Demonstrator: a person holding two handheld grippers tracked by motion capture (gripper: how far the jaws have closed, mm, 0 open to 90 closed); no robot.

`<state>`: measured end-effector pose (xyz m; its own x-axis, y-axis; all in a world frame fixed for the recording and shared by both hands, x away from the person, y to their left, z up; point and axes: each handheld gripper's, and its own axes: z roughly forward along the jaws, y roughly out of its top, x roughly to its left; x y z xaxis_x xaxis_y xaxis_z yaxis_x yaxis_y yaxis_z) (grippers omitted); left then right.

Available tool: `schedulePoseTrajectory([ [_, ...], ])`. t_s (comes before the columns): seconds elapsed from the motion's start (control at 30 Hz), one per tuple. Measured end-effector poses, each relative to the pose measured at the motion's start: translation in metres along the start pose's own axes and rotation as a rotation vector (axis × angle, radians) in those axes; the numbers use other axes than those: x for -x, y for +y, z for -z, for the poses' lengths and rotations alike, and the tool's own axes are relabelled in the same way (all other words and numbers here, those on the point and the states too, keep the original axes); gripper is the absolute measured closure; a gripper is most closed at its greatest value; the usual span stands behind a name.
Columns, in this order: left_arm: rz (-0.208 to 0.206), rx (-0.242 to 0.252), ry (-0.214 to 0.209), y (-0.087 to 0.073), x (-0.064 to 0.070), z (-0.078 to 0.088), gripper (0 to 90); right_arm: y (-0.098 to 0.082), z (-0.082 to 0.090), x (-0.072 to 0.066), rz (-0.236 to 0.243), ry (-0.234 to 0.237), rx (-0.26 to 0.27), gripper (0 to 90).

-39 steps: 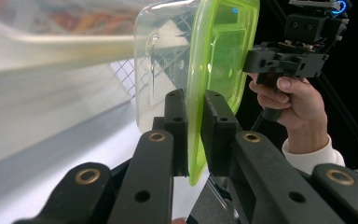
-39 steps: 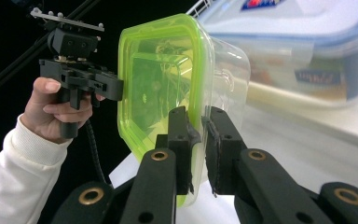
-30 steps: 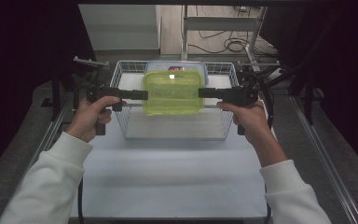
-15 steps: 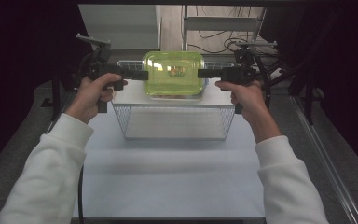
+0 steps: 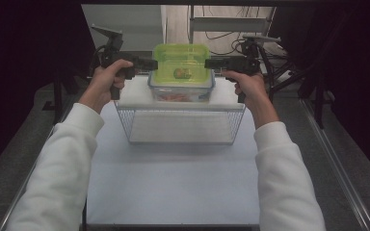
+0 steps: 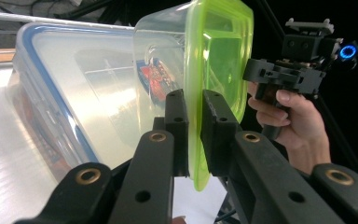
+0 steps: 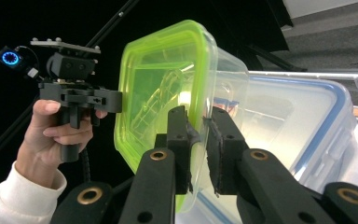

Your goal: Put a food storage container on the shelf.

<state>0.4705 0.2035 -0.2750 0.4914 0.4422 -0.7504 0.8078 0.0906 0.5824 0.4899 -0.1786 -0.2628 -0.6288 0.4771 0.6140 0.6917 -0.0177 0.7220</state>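
Above the blue-rimmed box | we hold the green-lidded container | left gripper and right gripper clamp its lid rim.

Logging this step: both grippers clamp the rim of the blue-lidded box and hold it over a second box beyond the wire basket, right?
Not quite. The held box has a green lid, as the high view shows; the blue-rimmed box lies under it. The left gripper and right gripper do clamp its rim, beyond the wire basket.

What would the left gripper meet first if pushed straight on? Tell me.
The green lid its jaws already clamp. Past that box, likely the right gripper on the opposite rim, though depth is hard to judge.
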Motion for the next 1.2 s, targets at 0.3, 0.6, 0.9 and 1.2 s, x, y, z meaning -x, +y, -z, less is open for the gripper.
schedulePoseTrajectory([
  [0.3,0.126,0.046,-0.062,0.007,-0.022,-0.008,77.6,0.003,-0.012,0.017,-0.103,0.011,0.002,71.5],
  [0.6,0.136,0.053,-0.08,0.009,-0.028,-0.011,75.1,0.004,-0.015,0.024,-0.143,0.031,0.032,68.3],
  [0.9,0.069,0.076,-0.028,0.009,-0.024,-0.011,41.7,0.003,-0.012,0.017,-0.109,-0.038,0.049,47.0],
  [1.2,-0.07,0.104,0.001,-0.008,0.003,0.004,31.6,-0.005,0.018,-0.003,-0.001,-0.043,0.071,41.5],
])
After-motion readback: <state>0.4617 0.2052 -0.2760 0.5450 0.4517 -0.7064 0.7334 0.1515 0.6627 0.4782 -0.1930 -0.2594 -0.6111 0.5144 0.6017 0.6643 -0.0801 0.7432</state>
